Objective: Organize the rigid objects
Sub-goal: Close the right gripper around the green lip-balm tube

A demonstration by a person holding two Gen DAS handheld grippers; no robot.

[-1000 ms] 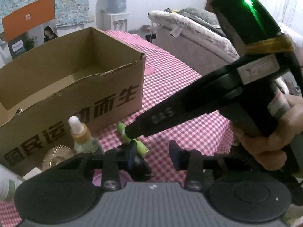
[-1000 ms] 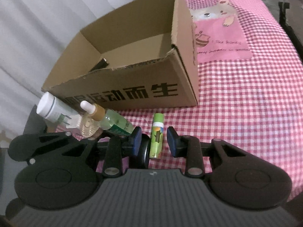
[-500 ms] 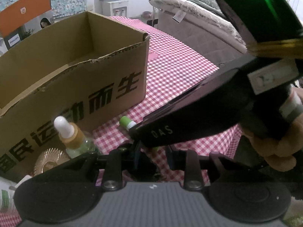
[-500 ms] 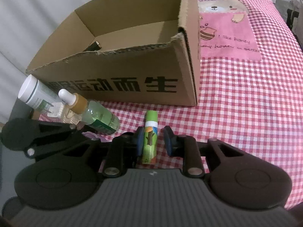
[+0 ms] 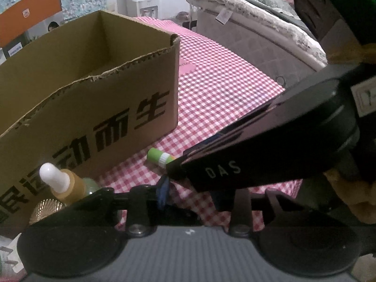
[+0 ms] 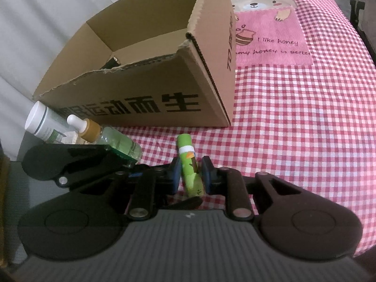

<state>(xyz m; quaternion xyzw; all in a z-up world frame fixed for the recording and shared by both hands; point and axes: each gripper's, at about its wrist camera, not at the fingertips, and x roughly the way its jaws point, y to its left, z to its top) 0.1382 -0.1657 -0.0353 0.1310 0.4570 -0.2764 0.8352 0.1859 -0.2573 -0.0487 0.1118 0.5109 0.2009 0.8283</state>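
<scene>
My right claw (image 6: 190, 175) was clenched on the green tube (image 6: 189, 164), blue pads pressing its lower body from both sides, below the white band. The tube lay on the checked cloth (image 6: 293, 141) with its cap end pointing away from me toward the cardboard box (image 6: 131, 98), base end nearest the claw body.

Left claw (image 5: 188, 195): jaws were opening. I could not tell whether anything sat between them; the right tool's body crossed the view there and the gap was dark. It sat just beside the right claw, on its left.

Handling judgement: the tube looked small, rigid and light, with a smooth printed sleeve, so likely a bit slippery. A round body can roll or pivot between flat pads. The hold on the lower half seemed fair; a grip nearer the middle would balance it better. A cap-end hold would risk pulling the cap.

Just left of the tube, the dropper bottle (image 6: 105, 138) lay on its side, white bulb and tan collar toward the box; clear greenish body, probably glass, so fragile. Beside it, a white tube (image 6: 43, 124), leaning at the box wall.

Beyond, the box stood open-topped, one dark item visible inside at the far corner. Farther right, a pink bear print on the cloth.
</scene>
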